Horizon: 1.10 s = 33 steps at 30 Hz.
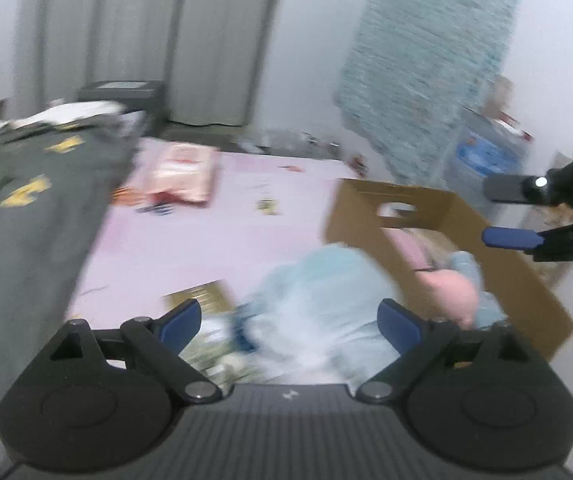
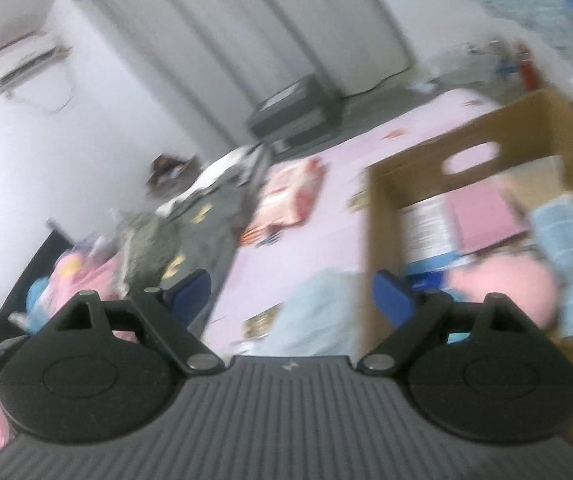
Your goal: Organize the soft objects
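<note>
Pale pink sheet-covered surface (image 1: 222, 240) is carrying everything. Lying directly on it: open brown cardboard box with oval handle cutout (image 1: 398, 200), light blue soft cloth bundle (image 1: 318, 292) sitting against the box's near side, pink-and-white plastic package (image 1: 182, 172) farther back, dark grey-green fabric with yellow patches (image 1: 34, 216) draping along the left. Small items are too blurred to identify.

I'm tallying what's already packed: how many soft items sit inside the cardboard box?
2 that I can make out through the blur: a pink plush low in the cardboard box, and a light blue one beside it. More may be hidden beneath them.
</note>
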Available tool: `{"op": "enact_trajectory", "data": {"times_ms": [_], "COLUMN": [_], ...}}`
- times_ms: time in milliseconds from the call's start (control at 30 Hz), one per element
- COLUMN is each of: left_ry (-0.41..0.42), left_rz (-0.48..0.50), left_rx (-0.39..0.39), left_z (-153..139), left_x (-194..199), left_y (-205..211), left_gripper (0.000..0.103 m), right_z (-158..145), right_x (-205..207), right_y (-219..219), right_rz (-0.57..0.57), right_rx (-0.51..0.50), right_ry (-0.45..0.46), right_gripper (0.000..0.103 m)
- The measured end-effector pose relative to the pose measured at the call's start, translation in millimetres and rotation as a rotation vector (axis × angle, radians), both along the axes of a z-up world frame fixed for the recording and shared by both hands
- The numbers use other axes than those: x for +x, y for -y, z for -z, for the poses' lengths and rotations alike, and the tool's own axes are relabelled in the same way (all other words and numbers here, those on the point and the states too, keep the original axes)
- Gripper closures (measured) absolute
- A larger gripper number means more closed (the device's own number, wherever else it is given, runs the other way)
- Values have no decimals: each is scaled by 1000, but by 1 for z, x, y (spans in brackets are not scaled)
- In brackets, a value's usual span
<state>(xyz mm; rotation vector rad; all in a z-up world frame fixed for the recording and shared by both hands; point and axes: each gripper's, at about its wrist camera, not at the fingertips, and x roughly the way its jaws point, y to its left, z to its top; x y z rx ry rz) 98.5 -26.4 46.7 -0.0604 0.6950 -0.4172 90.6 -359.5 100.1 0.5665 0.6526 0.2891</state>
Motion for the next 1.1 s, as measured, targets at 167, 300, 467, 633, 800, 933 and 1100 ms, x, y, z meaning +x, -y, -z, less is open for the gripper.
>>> {"op": "enact_trajectory", "data": {"times_ms": [167, 300, 467, 633, 800, 933, 1100], "left_ry": [-30, -59, -60, -23, -25, -22, -22], "left_rz": [-85, -72, -46, -43, -17, -12, -3], "left_rx": [-6, -3, 9, 38, 64, 62, 64], "left_z": [30, 58, 84, 94, 105, 108, 107], "left_x": [-15, -21, -23, -11, 7, 12, 12], "left_y": [-39, -42, -38, -35, -29, -29, -31], "left_gripper": [9, 18, 29, 38, 45, 45, 45], "right_z": [11, 29, 54, 80, 102, 119, 124], "right_x": [22, 38, 62, 88, 107, 114, 115], "right_y": [-65, -116, -172, -200, -219, -227, -227], "right_rz": [-136, -193, -291, -355, -396, -421, -424], "right_rx": [18, -65, -224, -326, -403, -442, -422], "right_ry": [-28, -82, -148, -214, -275, -315, -322], "right_gripper": [16, 31, 41, 41, 45, 52, 63]}}
